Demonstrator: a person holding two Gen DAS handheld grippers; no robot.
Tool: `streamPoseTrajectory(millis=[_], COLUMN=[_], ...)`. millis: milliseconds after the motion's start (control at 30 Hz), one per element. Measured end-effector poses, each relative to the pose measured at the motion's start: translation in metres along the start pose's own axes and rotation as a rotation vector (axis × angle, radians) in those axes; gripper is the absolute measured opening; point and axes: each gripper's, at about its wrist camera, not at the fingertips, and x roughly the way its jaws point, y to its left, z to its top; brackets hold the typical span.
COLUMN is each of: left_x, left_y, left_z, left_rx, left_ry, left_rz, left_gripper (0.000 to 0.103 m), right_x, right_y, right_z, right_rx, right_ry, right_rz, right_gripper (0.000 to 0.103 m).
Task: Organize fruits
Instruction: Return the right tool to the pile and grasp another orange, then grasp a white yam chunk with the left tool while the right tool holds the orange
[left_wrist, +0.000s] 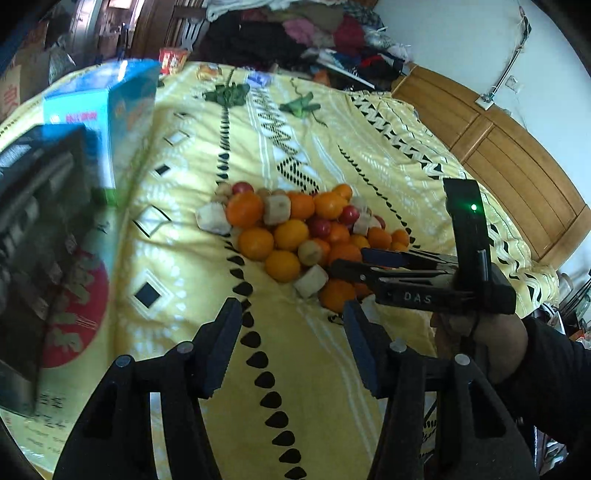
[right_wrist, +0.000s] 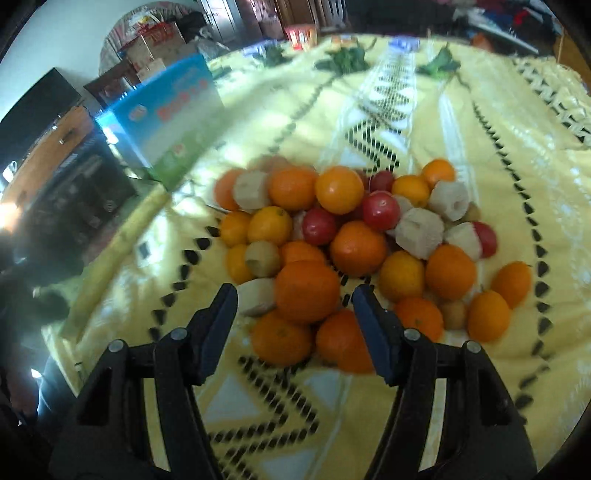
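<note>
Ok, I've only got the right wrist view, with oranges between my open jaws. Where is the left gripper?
Observer: The left gripper hangs short of the fruit pile, jaws open with only bedspread between them.
Operator: And how does my right one look from there?
Observer: The right gripper comes in from the right of that picture, its tips over the pile's near edge.
Operator: Any sign that its unit is on?
Observer: A green light glows on the black block above it.
</note>
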Motion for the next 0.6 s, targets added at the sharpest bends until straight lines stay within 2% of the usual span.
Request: streamPoseTrajectory(millis=[67, 167, 267, 433, 600], left_x=[0.013, 0.033, 0.055, 0.086, 0.107], left_y=[0.0, -0.001, -0.004, -0.007, -0.013], left_z=[0.0, 0.002, 0.004, 0.007, 0.01], left_rx=[-0.022, -0.075, -0.124, -0.202, -0.247], left_ry=[0.019, 0.043, 0.067, 0.095, 0.106], left_rz=[-0.025, -0.082, -0.118, -0.106, -0.081], left_gripper=[0.057, 0.056, 0.053, 0.05, 0.05], right_x=[0.001, -0.003, -0.017, -0.051, -0.066], right_y=[-0.005, -0.01, -0.013, -0.016, -0.015], right_z=[-0.003, -0.007, -0.014, -0.026, -0.033], right_rx=[0.016, 0.031, 0.057, 0.1, 0.11], right_ry=[0.006, 0.004, -0.025, -0.109, -0.135], right_rz=[0.014, 0.026, 0.05, 0.088, 0.099], right_gripper=[0.053, 0.041, 0.041, 0.041, 0.041])
